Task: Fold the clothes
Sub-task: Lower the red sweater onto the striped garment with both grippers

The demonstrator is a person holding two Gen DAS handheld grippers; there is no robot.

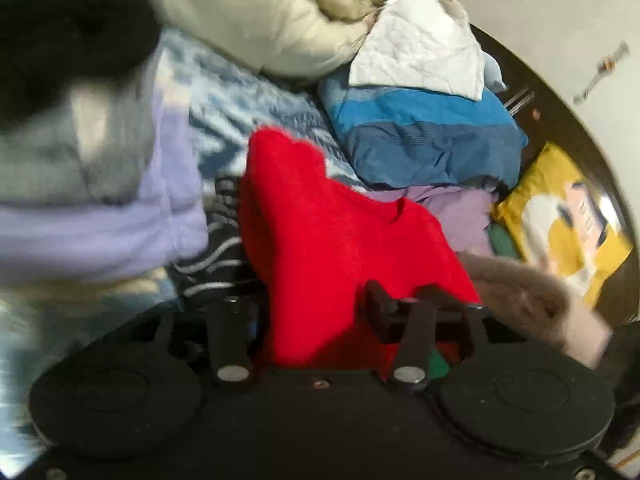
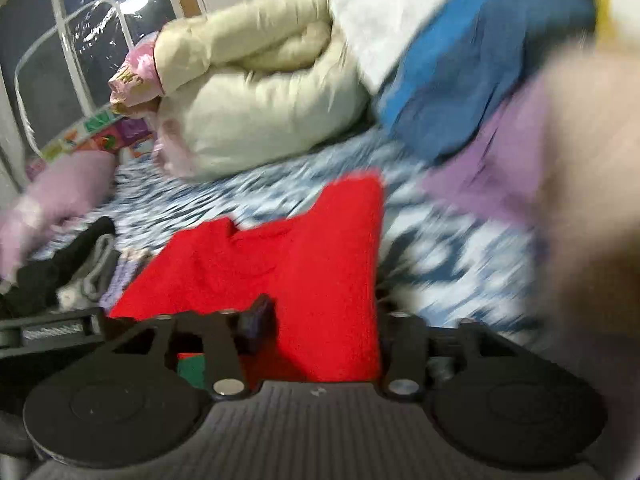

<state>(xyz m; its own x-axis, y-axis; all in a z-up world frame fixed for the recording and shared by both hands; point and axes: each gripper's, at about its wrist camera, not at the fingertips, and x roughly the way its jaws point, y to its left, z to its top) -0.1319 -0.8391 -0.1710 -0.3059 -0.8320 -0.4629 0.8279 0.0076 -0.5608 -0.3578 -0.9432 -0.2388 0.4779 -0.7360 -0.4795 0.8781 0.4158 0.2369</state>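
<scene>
A red knitted garment (image 1: 320, 232) lies on the blue-and-white patterned bed cover (image 1: 248, 96), with its near edge running in between the fingers of my left gripper (image 1: 306, 298). The jaws stand apart, the cloth loose between them and not pinched. In the right wrist view the same red garment (image 2: 280, 256) spreads flat in front of my right gripper (image 2: 330, 312), one strip of it reaching back between the fingers. Those jaws are also apart, with a gap beside the left finger (image 2: 258, 320). Both views are blurred.
A cream puffy jacket (image 1: 260, 12) sits at the back, beside a folded blue garment (image 1: 420, 136) topped with white cloth (image 1: 420, 52). Lilac fabric (image 1: 460, 208) and a yellow bag (image 1: 560, 216) lie right. A lavender, grey and black pile (image 1: 120, 208) fills the left.
</scene>
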